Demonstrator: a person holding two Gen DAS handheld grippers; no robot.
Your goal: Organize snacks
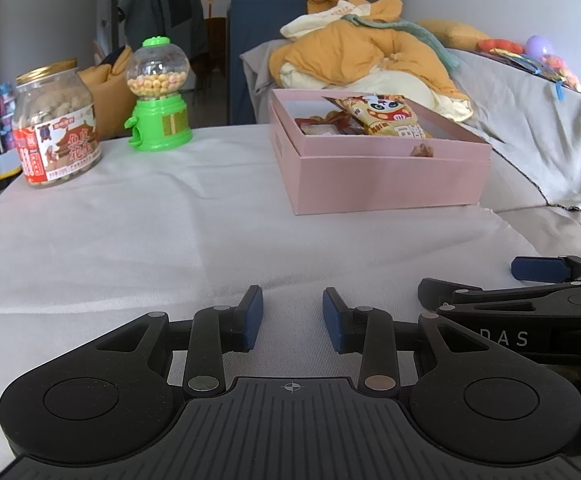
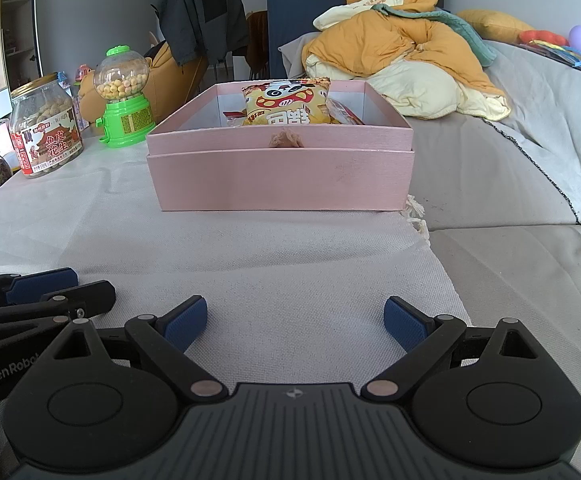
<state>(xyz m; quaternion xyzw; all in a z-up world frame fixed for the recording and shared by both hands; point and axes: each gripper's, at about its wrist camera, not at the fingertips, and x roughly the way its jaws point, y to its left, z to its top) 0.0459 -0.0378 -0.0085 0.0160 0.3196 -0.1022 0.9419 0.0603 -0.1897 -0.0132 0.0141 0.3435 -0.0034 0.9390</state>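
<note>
Nearest, the left gripper (image 1: 292, 322) hangs low over the white cloth (image 1: 194, 232), its blue pads a modest gap apart with only cloth between them. Just beside it the right gripper (image 2: 295, 324) stands with its jaws spread much wider, also empty. Ahead of both sets of fingers the cloth lies bare and open all the way to the pink box (image 2: 280, 178). The cloth's right edge runs close by the right gripper, where grey sofa fabric (image 2: 502, 184) begins. The box sits well apart from the fingertips, dead ahead of the right gripper and ahead and to the right of the left one. Its long side faces the right gripper squarely, so its long axis runs across that view; its near wall hides most of the inside. In it a yellow snack packet (image 2: 290, 104) leans up toward the far wall above other wrapped snacks. Farther left stand a green candy dispenser (image 1: 158, 96) and a peanut jar (image 1: 56, 124), near the cloth's far left edge.
</note>
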